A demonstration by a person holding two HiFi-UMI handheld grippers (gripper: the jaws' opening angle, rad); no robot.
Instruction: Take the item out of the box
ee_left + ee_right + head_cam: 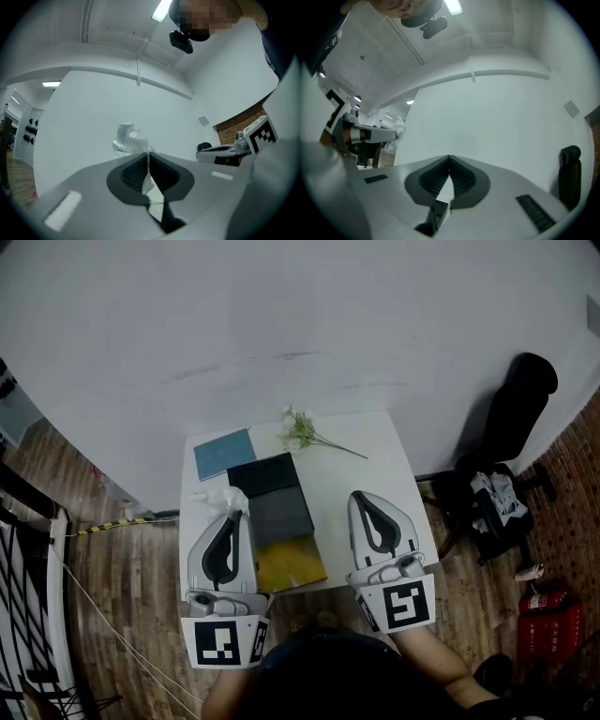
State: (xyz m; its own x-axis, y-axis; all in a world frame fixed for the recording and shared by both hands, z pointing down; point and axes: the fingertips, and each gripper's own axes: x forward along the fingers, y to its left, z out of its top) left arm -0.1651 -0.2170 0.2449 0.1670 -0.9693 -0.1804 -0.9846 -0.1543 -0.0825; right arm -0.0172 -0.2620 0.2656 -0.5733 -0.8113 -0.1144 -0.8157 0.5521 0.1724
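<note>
An open box lies along the middle of the small white table [375, 465], with a black part [264, 473] at the far end, a dark grey part [280, 515] in the middle and a yellow part [292, 565] nearest me. My left gripper [236, 514] is just left of the box. It is shut on a crumpled clear-white plastic packet [222, 497], which sticks out past the tips of the left gripper [149, 154] as a bunched packet [129, 140]. My right gripper [362, 495] hovers right of the box. Its tips meet with nothing between them in the right gripper view [450, 157].
A blue flat square [224, 454] lies at the table's far left corner. A sprig of white flowers [302, 431] lies at the far edge. A black office chair [506, 456] stands to the right, and a red extinguisher [548, 606] sits on the wood floor.
</note>
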